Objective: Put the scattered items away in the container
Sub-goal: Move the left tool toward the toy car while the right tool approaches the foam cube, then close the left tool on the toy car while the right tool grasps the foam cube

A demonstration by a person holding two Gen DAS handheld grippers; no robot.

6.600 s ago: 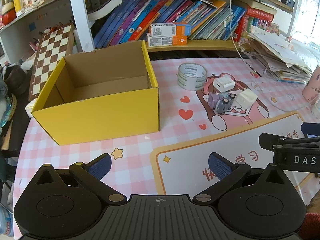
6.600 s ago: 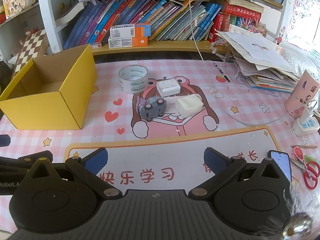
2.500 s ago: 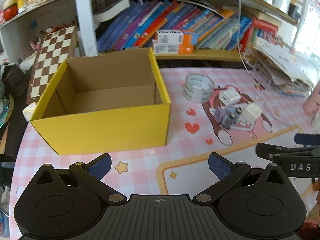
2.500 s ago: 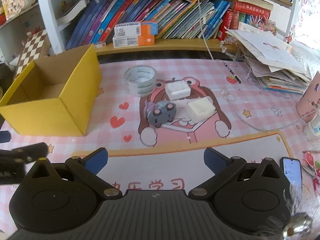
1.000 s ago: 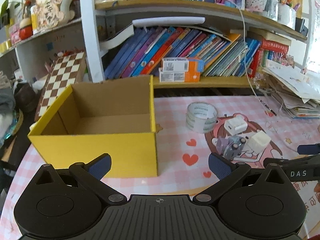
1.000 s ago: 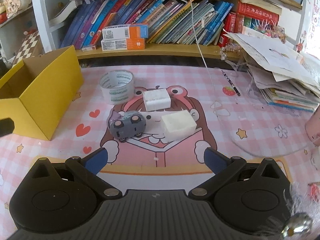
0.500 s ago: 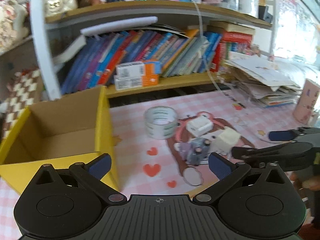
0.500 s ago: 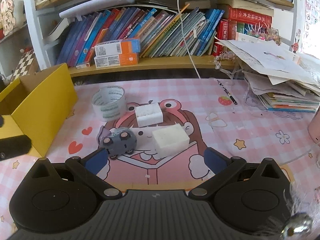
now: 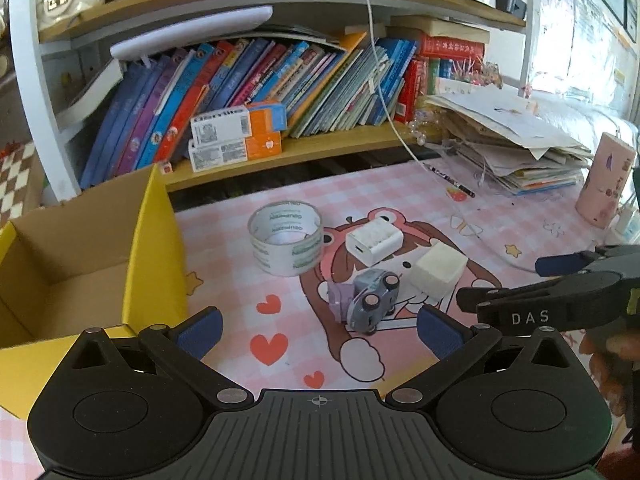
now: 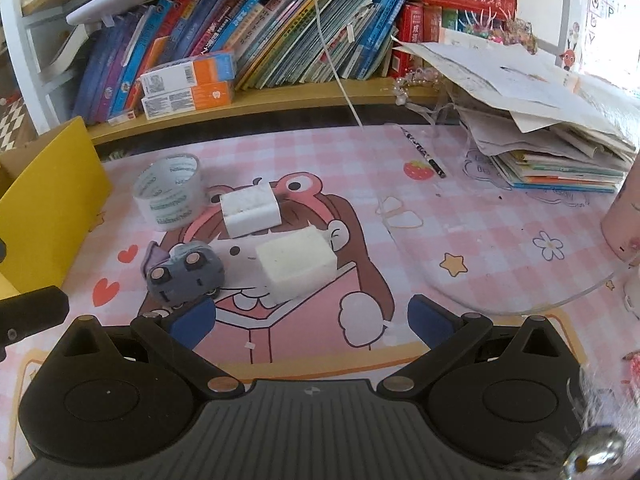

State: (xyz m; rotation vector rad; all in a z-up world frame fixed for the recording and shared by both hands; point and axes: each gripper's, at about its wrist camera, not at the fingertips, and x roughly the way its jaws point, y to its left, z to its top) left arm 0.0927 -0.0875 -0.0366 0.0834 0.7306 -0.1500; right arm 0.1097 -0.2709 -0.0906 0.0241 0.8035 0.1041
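The open yellow cardboard box [image 9: 80, 264] stood empty at the table's left. Clear tape roll [image 10: 170, 190], cream foam block [image 10: 296, 266] and grey toy car [image 10: 186, 272] crowded together; right tongs [image 10: 310, 320], spread wide, risked nudging neighbours.

Both grippers are closing in on the clutter: the right gripper [image 10: 310, 318] is nearing the toy car [image 10: 186, 272], jaws spread.

Open mat [image 10: 460, 216] right of cream block [image 10: 296, 262]; toy car [image 10: 186, 271] crowding its left.
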